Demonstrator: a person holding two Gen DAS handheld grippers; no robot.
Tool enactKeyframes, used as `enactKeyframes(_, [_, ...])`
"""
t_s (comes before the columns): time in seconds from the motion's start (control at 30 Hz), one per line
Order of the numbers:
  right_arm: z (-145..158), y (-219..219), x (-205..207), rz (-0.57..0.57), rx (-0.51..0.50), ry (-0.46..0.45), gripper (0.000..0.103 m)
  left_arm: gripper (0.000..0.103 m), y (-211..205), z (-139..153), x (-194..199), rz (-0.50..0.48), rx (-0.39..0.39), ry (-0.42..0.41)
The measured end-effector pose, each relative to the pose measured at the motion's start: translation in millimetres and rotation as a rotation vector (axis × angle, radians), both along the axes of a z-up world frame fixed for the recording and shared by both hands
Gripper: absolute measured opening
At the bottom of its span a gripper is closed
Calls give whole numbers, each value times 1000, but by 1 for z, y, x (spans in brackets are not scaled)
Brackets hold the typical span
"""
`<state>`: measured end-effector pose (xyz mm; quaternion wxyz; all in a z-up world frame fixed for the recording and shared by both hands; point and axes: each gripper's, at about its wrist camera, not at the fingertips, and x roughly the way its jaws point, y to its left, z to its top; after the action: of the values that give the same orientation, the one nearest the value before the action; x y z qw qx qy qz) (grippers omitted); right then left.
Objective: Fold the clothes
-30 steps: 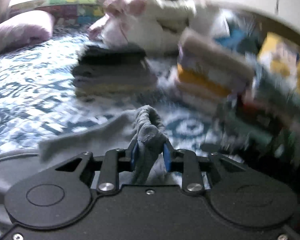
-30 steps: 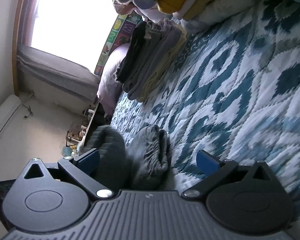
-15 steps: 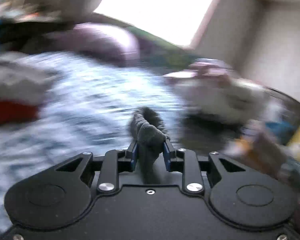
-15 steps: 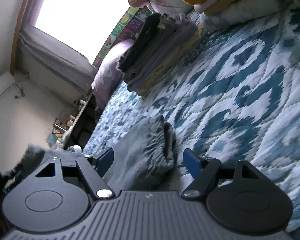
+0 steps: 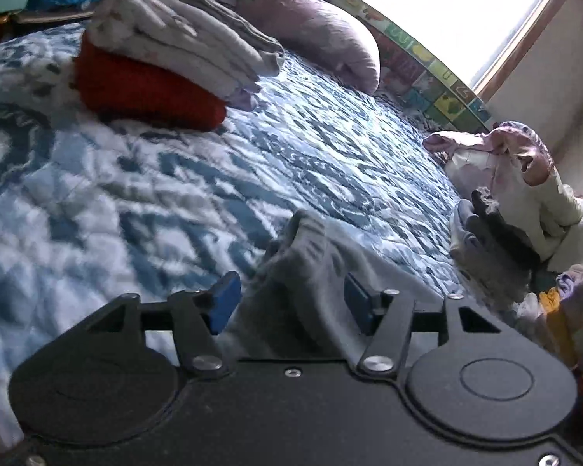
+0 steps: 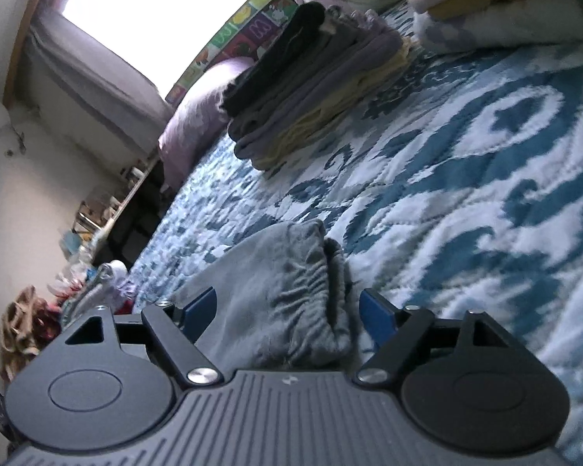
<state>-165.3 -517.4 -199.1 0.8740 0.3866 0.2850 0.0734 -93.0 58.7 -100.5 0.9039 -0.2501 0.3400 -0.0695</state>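
Now, with my left gripper (image 5: 287, 303) opening off the grey garment (image 5: 307, 260) that lies mid-quilt (image 5: 155, 194), and my right gripper (image 6: 287, 306) opening astride its gathered waistband (image 6: 311, 272), I should square the edges before the next fold.

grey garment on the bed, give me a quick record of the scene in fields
surface: blue and white patterned quilt
item in work: grey garment, lying bunched on the quilt
left gripper: fingers opening, garment between them, pads clear of it
right gripper: fingers opening, spread either side of the garment's gathered edge, not pressing
done stacks: red and white folded pile; dark-to-yellow folded pile
other: lilac pillow near the window
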Motion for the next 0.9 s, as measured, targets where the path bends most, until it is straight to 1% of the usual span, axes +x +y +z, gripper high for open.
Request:
enactKeyframes(0.13, [1, 9, 17, 26, -55, 24, 81, 60, -3, -10, 30, -48, 0, 47])
enactKeyframes(0.27, [6, 15, 28, 75, -122, 39, 81, 60, 0, -20, 65, -155, -9, 111])
enactKeyframes(0.37, [7, 11, 34, 110, -115, 44, 81, 61, 3, -29, 95, -270, -69, 191])
enactKeyframes(0.4, [7, 9, 37, 121, -111, 45, 81, 62, 2, -32, 104, -299, -70, 218])
enactKeyframes(0.43, [7, 7, 40, 131, -106, 45, 80, 66, -1, -33, 110, -333, -69, 238])
enactKeyframes(0.47, [6, 5, 43, 139, -102, 46, 79, 66, -4, -35, 116, -366, -67, 258])
enactKeyframes(0.5, [6, 4, 45, 143, -99, 49, 77, 66, -6, -35, 119, -396, -54, 259])
enactKeyframes(0.53, [6, 5, 47, 147, -101, 52, 76, 66, -10, -34, 119, -424, -25, 254])
enactKeyframes(0.6, [8, 8, 49, 160, -123, 55, 73, 58, -18, -34, 115, -453, 35, 239])
enactKeyframes(0.63, [9, 12, 51, 171, -148, 57, 71, 47, -23, -32, 110, -468, 74, 222])
enactKeyframes(0.67, [10, 17, 51, 180, -177, 59, 67, 38, -25, -31, 106, -474, 89, 206])
enactKeyframes(0.73, [12, 27, 50, 193, -231, 60, 51, 32, -30, -29, 95, -460, 121, 171])
enactKeyframes(0.77, [15, 30, 48, 194, -252, 54, 41, 30, -33, -26, 91, -454, 149, 151])
enactKeyframes(0.8, [17, 32, 45, 190, -274, 46, 34, 30, -35, -21, 87, -447, 165, 125])
enactKeyframes(0.9, [33, 26, 36, 161, -261, 8, 28, 29, -35, 2, 83, -427, 140, 47])
